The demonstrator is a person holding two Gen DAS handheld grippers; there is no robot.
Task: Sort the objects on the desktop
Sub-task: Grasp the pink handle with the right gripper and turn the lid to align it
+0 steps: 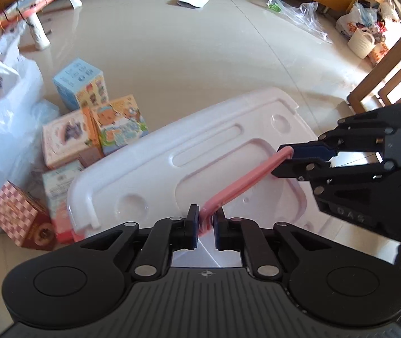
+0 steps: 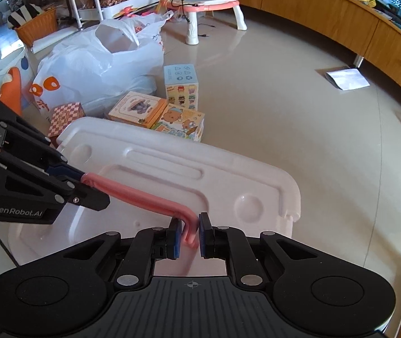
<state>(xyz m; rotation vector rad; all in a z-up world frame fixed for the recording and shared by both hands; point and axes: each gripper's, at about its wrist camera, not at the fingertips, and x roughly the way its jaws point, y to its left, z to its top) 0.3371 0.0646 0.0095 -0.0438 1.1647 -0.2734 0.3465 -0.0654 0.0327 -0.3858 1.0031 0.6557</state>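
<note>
Pink plastic U-shaped handle [image 1: 242,181] hangs between both my jaws above the white moulded plastic lid [image 2: 172,166]. My left gripper [image 1: 206,224] is clamped on one bent end, my right gripper [image 2: 190,232] brackets the other, seemingly gripping it. I judge two holds keep it level for placing; coloured cardboard boxes [image 2: 155,109] wait beyond, on the floor.

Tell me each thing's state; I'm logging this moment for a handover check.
pink handle: held off the lid at both ends.
left gripper: shut on one bent end.
right gripper: around the other bent end, grip unclear.
white bin lid: closed on the bin.
white plastic bag: mouth open.
</note>
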